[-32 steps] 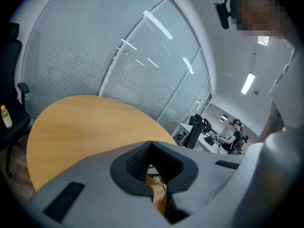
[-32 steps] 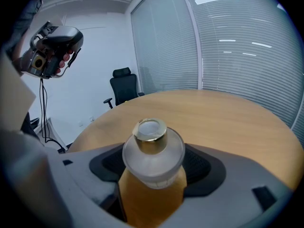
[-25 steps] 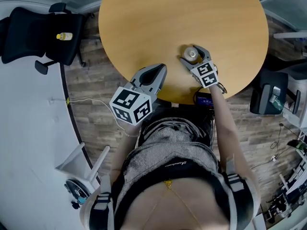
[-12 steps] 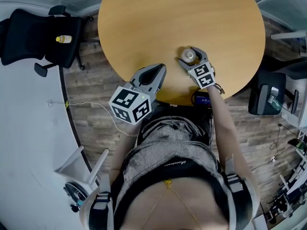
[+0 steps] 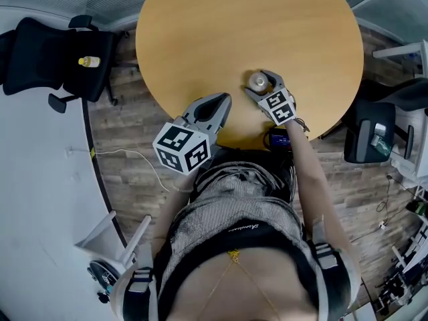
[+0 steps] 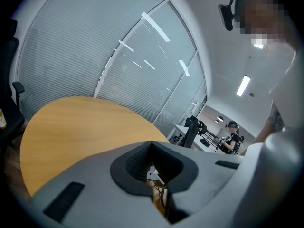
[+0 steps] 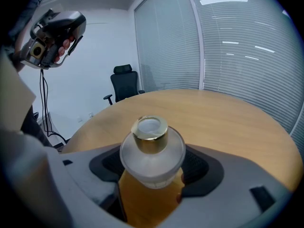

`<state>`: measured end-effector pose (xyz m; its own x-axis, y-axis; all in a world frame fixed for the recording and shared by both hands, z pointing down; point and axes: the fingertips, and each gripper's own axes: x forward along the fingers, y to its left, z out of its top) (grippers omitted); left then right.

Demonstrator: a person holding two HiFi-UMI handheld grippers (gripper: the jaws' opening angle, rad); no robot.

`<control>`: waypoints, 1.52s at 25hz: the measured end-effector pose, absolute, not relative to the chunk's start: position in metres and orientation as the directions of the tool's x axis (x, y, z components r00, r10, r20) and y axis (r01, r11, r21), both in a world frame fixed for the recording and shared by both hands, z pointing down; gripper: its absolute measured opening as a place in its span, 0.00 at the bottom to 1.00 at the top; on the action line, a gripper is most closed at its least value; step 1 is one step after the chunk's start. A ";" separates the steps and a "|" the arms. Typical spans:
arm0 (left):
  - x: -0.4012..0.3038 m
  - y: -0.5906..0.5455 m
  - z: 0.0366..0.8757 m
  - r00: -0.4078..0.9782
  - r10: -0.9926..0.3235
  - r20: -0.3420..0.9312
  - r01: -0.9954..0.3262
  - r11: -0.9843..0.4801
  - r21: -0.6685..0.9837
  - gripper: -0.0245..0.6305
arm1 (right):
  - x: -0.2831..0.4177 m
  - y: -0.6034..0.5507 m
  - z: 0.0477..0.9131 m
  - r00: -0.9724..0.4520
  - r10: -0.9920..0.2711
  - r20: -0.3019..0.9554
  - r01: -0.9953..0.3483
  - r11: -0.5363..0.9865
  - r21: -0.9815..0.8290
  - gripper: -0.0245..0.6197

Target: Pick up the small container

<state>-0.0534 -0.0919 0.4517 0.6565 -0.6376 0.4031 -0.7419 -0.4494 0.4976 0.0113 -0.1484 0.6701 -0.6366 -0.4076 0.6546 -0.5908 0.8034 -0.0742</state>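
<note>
1. One small container (image 5: 259, 81), frosted, gold cap, pinched in right gripper (image 5: 261, 85), right of frame centre.
2. Over round table (image 5: 200, 32); lifted or resting, unclear.
3. Lower centre: left gripper (image 5: 224, 101) pressed together, empty.

Round wooden table (image 5: 200, 32); small container (image 5: 259, 81) near front edge, contact unclear.

One small container (image 5: 258, 81), one table (image 5: 200, 32), one yellow bottle (image 5: 85, 61), plus left gripper (image 5: 223, 99) and right gripper (image 5: 263, 84)
</note>
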 end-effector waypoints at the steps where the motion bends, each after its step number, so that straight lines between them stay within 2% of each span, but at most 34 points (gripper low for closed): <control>1: -0.053 -0.091 0.452 0.658 -0.637 0.402 -0.741 -0.449 0.500 0.05 | 0.011 -0.148 0.670 -0.637 -0.407 0.655 -0.589 0.804 -0.074 0.57; 22: -0.061 -0.073 0.454 0.634 -0.655 0.411 -0.757 -0.416 0.504 0.05 | 0.011 -0.148 0.672 -0.629 -0.433 0.645 -0.615 0.785 -0.072 0.57; 38: -0.058 -0.054 0.452 0.639 -0.653 0.407 -0.751 -0.414 0.515 0.05 | 0.025 -0.123 0.673 -0.632 -0.365 0.684 -0.565 0.821 -0.084 0.57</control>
<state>-0.0581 -0.0540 0.4523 0.6388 -0.6529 0.4069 -0.7508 -0.4137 0.5149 0.0252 -0.1230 0.6732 -0.6315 -0.3648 0.6842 -0.5650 0.8208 -0.0839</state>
